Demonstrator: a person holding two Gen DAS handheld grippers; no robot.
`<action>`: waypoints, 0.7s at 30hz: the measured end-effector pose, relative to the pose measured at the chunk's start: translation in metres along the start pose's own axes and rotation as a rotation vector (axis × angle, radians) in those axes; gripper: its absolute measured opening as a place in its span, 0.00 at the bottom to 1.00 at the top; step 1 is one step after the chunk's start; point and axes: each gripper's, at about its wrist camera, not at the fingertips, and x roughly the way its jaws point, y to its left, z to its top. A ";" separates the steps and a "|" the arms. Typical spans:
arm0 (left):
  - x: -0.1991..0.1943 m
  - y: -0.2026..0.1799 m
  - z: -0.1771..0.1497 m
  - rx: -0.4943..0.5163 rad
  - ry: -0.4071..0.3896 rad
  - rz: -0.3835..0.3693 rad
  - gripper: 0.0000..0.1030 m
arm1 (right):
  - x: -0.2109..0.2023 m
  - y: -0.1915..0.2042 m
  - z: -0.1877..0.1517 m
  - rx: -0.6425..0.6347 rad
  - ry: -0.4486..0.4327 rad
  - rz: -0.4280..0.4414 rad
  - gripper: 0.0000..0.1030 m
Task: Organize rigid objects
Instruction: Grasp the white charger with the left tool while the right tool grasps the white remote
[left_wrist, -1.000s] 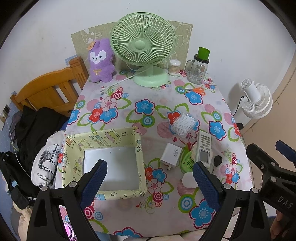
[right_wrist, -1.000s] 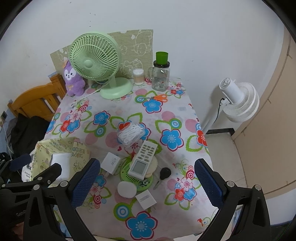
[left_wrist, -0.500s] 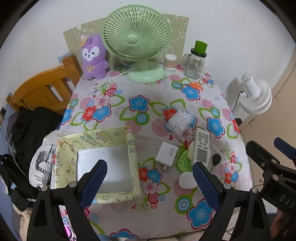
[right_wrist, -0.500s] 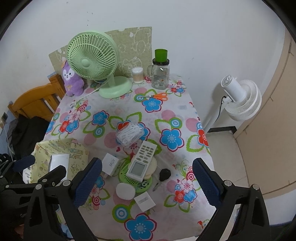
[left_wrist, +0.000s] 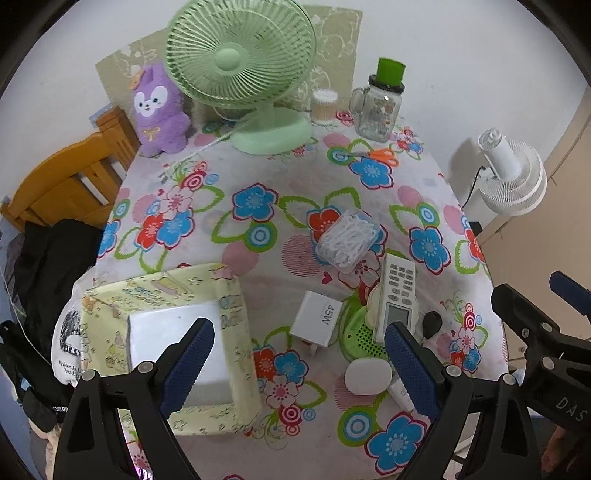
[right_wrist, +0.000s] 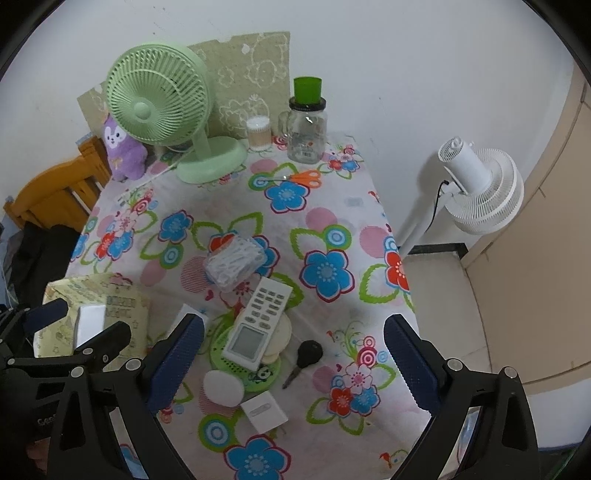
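Below the spread, empty left tongs (left_wrist: 297, 363) and right tongs (right_wrist: 293, 363), the remote (right_wrist: 258, 325) was stacked loosely on a green disc (right_wrist: 221, 350); it could be toppled by a careless grab.

Bare desk (left_wrist: 280, 177) ahead of left hand-held gripper (left_wrist: 299, 363), passable; yellow box (left_wrist: 236, 332) crowding its left finger, remote (right_wrist: 258, 325) and charger (left_wrist: 317, 323) cluttering the right.

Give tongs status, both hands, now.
Left tongs: open, holding nothing.
Right tongs: open, holding nothing.
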 end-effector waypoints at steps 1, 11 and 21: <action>0.004 -0.002 0.001 0.004 0.006 -0.002 0.92 | 0.004 -0.002 0.001 0.002 0.004 -0.003 0.96; 0.051 -0.027 0.009 0.064 0.070 0.010 0.92 | 0.046 -0.026 0.004 0.027 0.060 -0.025 0.96; 0.093 -0.037 0.008 0.064 0.137 0.034 0.90 | 0.085 -0.031 0.001 0.033 0.124 -0.007 0.96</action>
